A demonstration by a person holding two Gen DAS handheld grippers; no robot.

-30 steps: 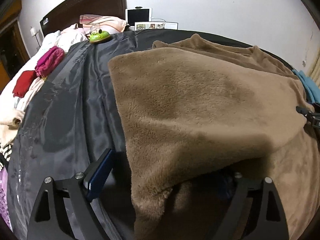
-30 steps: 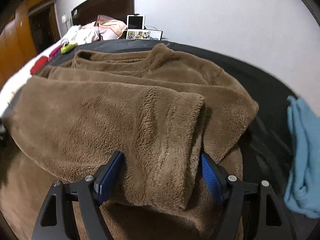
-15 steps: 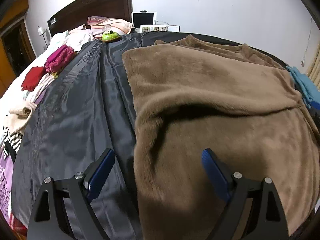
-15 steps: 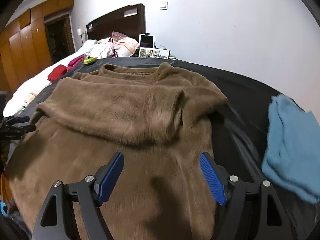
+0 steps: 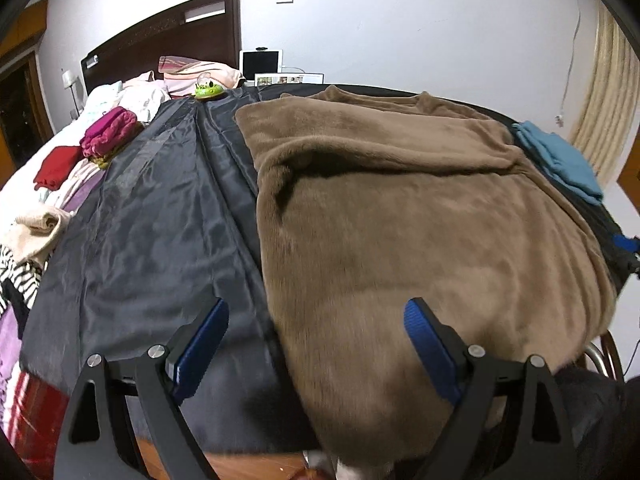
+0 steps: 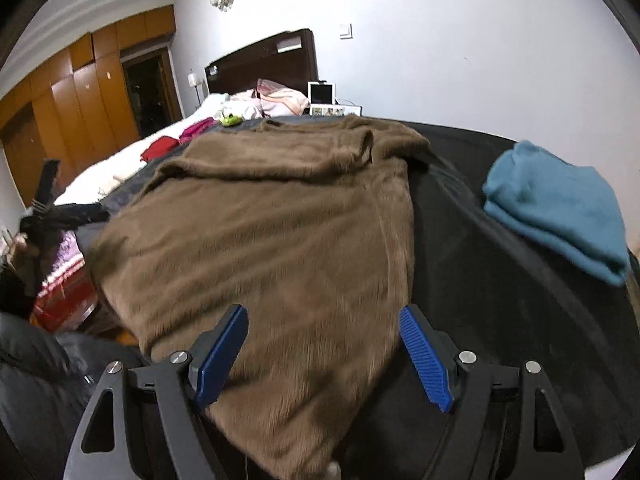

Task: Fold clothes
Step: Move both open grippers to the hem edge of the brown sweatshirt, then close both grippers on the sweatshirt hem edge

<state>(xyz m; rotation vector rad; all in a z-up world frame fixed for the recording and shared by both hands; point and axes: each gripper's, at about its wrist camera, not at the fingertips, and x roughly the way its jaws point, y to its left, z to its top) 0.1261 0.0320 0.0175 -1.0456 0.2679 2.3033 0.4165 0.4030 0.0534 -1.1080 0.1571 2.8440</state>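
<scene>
My left gripper [image 5: 316,344] & right gripper [image 6: 322,346], fingers spread, empty, over brown fleece garment [image 5: 420,208] on bed [image 5: 160,220]: soft, floppy, prob. bulky; grab near hem corners.

I could read no text, label, brand or number in either wrist view. The strip of small pictures [image 5: 289,79] below the white tablet [image 5: 261,63], at about twelve o'clock, was too small for me to make out.
</scene>
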